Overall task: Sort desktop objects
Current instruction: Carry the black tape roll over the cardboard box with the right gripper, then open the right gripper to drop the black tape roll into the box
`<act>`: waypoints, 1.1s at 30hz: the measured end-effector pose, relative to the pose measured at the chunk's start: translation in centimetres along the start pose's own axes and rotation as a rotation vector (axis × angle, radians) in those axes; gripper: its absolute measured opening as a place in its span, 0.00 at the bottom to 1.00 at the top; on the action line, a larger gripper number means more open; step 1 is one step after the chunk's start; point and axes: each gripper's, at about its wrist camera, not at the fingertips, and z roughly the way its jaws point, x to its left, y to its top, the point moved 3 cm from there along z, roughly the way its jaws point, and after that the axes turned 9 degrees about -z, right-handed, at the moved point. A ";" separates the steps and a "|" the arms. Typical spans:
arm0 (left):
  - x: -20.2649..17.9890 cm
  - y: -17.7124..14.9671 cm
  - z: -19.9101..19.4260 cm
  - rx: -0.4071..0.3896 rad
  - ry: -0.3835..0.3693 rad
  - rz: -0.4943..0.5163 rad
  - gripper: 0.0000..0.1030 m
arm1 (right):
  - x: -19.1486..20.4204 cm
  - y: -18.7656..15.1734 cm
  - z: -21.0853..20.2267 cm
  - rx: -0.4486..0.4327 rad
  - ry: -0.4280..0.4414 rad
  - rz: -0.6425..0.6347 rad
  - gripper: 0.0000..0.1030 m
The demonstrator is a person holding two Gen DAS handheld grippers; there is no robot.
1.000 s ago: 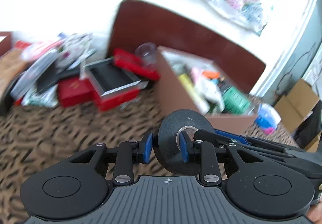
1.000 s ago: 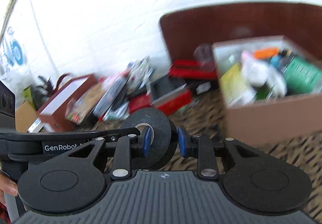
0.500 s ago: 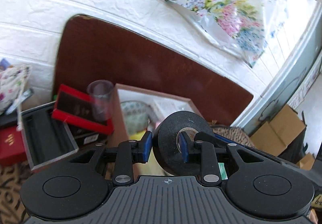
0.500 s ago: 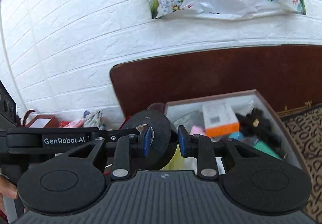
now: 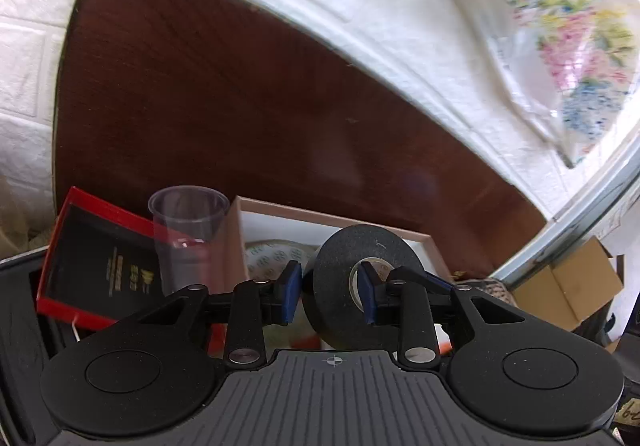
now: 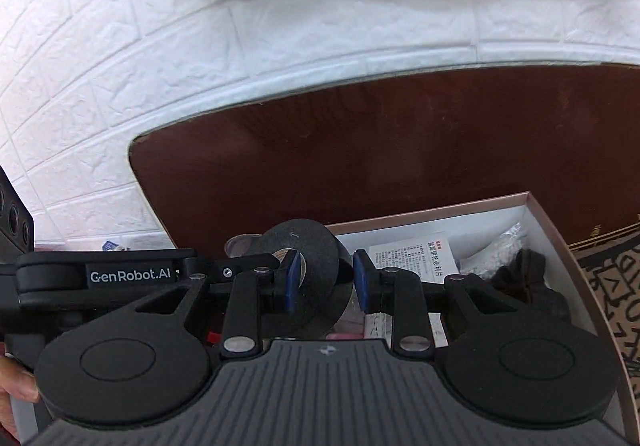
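Right claw (image 6: pixel 326 280) pinches tape roll (image 6: pixel 320 310) at box (image 6: pixel 440 210) rim; left claw (image 5: pixel 329 286) alongside.

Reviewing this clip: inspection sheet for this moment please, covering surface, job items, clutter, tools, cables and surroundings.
Surface: patterned cloth, mostly hidden.
Job's things: black tape roll held up near the open box, which holds a printed packet and a black item.
Clutter: clear plastic cup and red-framed case beside the box.
Tools: left tool and right tool each appear clamped on the roll's wall, one finger in its core.
Cables: nothing seen.
Surroundings: white brick wall, brown panel, floral bag, cardboard carton.
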 end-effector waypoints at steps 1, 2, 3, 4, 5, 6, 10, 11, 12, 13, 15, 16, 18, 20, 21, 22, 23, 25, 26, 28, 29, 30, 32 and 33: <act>0.3 0.2 0.5 0.003 0.004 -0.004 0.44 | -0.2 0.1 0.7 0.008 0.004 0.000 0.31; 0.5 0.4 1.0 0.006 0.007 -0.010 0.44 | -0.3 0.0 1.2 0.014 0.007 -0.001 0.31; 0.8 0.6 1.4 0.007 0.010 -0.017 0.44 | -0.5 0.2 1.8 0.019 0.008 0.000 0.31; 1.1 0.8 1.9 0.009 0.013 -0.025 0.44 | -0.6 0.2 2.3 0.024 0.009 0.001 0.31; 1.3 1.0 2.2 0.008 0.015 -0.030 0.44 | -0.7 0.3 2.8 0.028 0.010 0.003 0.31; 1.4 1.1 2.5 0.008 0.018 -0.028 0.44 | -0.9 0.4 3.2 0.031 0.013 0.006 0.31; 1.9 1.4 3.8 0.019 0.033 -0.018 0.45 | -1.4 0.1 4.6 0.051 0.024 0.022 0.31; 2.0 1.5 4.0 0.021 0.035 -0.020 0.45 | -1.5 0.1 4.8 0.053 0.025 0.025 0.31; 2.1 1.6 4.2 0.020 0.037 -0.022 0.45 | -1.5 0.0 5.0 0.054 0.026 0.027 0.31; 2.2 1.6 4.3 0.021 0.038 -0.023 0.44 | -1.6 0.0 5.2 0.055 0.028 0.030 0.32; 2.4 1.5 4.3 0.018 0.034 -0.028 0.45 | -1.7 -0.2 5.6 0.059 0.032 0.041 0.33; 2.4 1.5 4.3 0.012 0.032 -0.035 0.49 | -1.8 -0.2 5.7 0.059 0.031 0.048 0.33; 2.2 1.7 4.0 -0.005 0.012 -0.036 0.59 | -1.9 -0.2 5.8 0.054 0.027 0.059 0.33; 2.1 2.0 3.4 -0.033 0.004 -0.019 0.68 | -2.3 -0.4 5.6 0.046 0.033 0.081 0.38; 1.9 2.0 3.2 -0.041 -0.009 -0.010 0.79 | -2.4 -0.4 5.5 0.046 0.032 0.093 0.50; 1.8 2.0 2.8 -0.054 0.018 -0.006 0.89 | -2.5 -0.6 5.3 0.039 0.030 0.095 0.61; 1.7 1.9 2.5 -0.079 0.054 -0.001 0.93 | -2.7 -0.7 4.9 0.025 0.021 0.099 0.66; 1.6 1.5 1.7 -0.116 0.061 0.023 1.00 | -2.8 -0.9 4.2 0.011 0.010 0.108 0.77; 1.7 1.3 1.3 -0.120 0.061 0.020 1.00 | -2.9 -1.1 3.8 0.005 0.006 0.112 0.80; 1.6 0.9 0.5 -0.116 0.055 0.004 1.00 | -3.0 -1.5 3.0 -0.002 0.004 0.121 0.91; 1.6 0.7 0.1 -0.111 0.053 -0.002 1.00 | -3.1 -1.7 2.6 -0.002 0.000 0.128 0.93; 1.4 0.4 -0.4 -0.110 0.058 -0.003 1.00 | -3.1 -2.0 2.2 -0.002 -0.004 0.134 0.97; 0.9 -0.4 -1.4 -0.102 0.097 0.029 1.00 | -3.3 -2.3 1.1 -0.008 -0.009 0.156 0.97; 0.6 -1.0 -2.0 -0.103 0.116 0.059 1.00 | -3.4 -2.5 0.4 -0.009 -0.005 0.179 0.98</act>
